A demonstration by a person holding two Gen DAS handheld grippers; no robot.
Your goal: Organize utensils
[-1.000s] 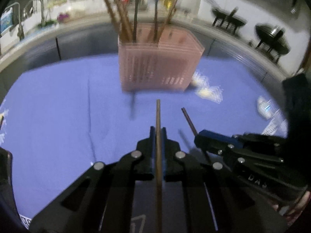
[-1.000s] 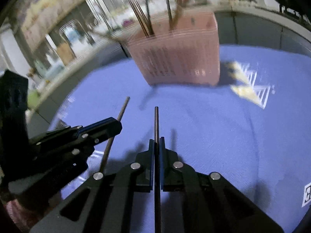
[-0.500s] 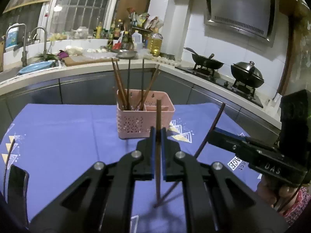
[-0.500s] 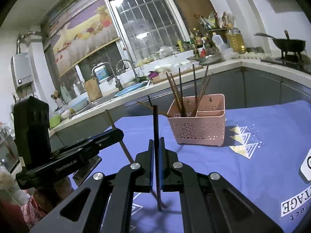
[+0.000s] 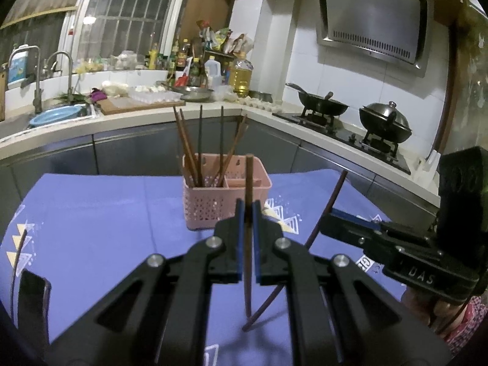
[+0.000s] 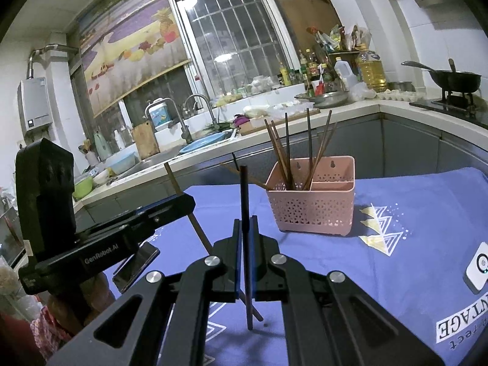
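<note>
The left tool (image 5: 247,213) was clamped on a brown chopstick (image 5: 248,183), its jaws pressed together around the shaft at roughly mid-length, so that the stick stood nearly upright with its upper end above the jaws and its lower end hanging clear of the cloth. The right tool (image 6: 245,231) gripped a darker chopstick (image 6: 244,195) the same way, jaws closed on its middle. Holding each stick near the centre and close to vertical probably served to let it drop end-first into a narrow opening.

Each tool appeared in the other's view, side by side and apart, both above the near part of the worktop (image 5: 106,213), which was covered by a blue patterned cloth. Both pointed toward the pink basket (image 5: 210,204), which stood farther back, near the middle of the worktop's far edge. Several chopsticks (image 5: 195,152) already leaned in its larger left compartment; the smaller right one looked empty. That likely made the left compartment the target for both held sticks. Another stick (image 5: 18,256) lay at the worktop's left edge, not yet collected.
</note>
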